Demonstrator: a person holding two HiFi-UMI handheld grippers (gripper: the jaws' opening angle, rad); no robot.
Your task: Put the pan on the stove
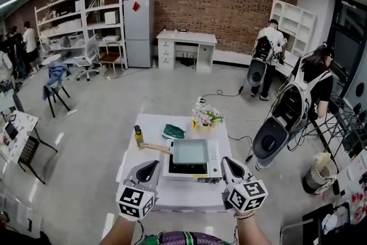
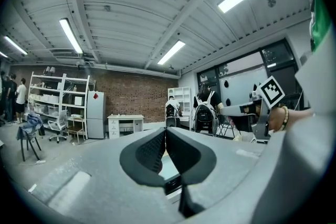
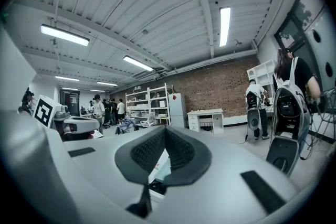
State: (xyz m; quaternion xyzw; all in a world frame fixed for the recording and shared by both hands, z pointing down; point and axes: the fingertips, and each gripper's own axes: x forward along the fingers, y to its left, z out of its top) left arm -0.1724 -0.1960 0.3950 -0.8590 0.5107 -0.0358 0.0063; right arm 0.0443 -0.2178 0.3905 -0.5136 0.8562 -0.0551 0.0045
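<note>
A square pale pan [image 1: 190, 151] with a wooden handle [image 1: 153, 148] pointing left lies on top of the white tabletop stove [image 1: 213, 159] in the middle of the white table [image 1: 152, 123]. My left gripper [image 1: 148, 171] hovers at the stove's near left corner, and my right gripper [image 1: 232, 169] at its near right corner. Both are above the table, shut and holding nothing. In the left gripper view the jaws [image 2: 166, 131] meet at the tips, with a strip of the pan [image 2: 168, 167] showing below them. The right gripper view shows its jaws [image 3: 165, 131] closed in the same way.
On the table behind the stove stand a yellow bottle [image 1: 137, 133], a green item [image 1: 173, 131] and a bunch of flowers [image 1: 206, 116]. Two people with backpacks [image 1: 295, 101] stand to the right. A chair [image 1: 54, 86], shelves [image 1: 80, 20] and a white desk [image 1: 186, 49] lie farther off.
</note>
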